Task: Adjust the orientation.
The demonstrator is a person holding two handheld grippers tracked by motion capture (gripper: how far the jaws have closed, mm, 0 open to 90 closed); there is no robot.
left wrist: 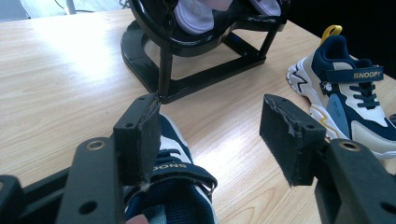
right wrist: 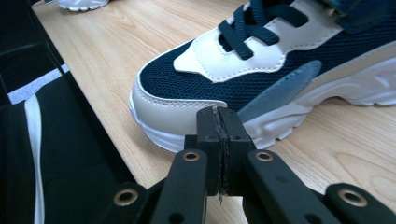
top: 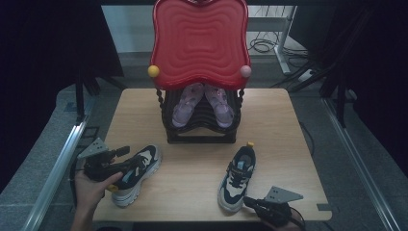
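Two navy-and-cream sneakers sat out on the wooden table point(top: 279, 120), and both grippers were right down among them. Over on the left, the left gripper point(top: 122, 150) hung low above the left sneaker point(top: 137, 174), which lay near the table's front left corner with its toe pointing toward the near edge. From the left gripper view, its jaws stood wide apart with nothing pinched between the pads; the left-hand pad sat just above the shoe's strap and tongue, the sneaker point(left wrist: 173, 186) tucked under that side rather than centred in the gap. The person's left hand point(top: 94, 187) wrapped the gripper body from below, at the table's front edge.

Across on the right, the right sneaker point(top: 237, 179) rested near the front right of the table, yellow heel tab to the back, toe toward the person. The right gripper point(top: 249, 202) came in low at the near edge, its jaws pressed tightly together, pad against pad, gripping nothing. In the right gripper view those clamped tips sat just in front of the shoe's toe cap point(right wrist: 261, 79), right at the pale sole rim; whether they actually touched it was too close to call.

Behind both shoes stood the black shoe rack point(top: 199, 127), mid-table, with a pair of lilac shoes point(top: 186, 103) inside and a red wavy lid point(top: 199, 41) raised above it.
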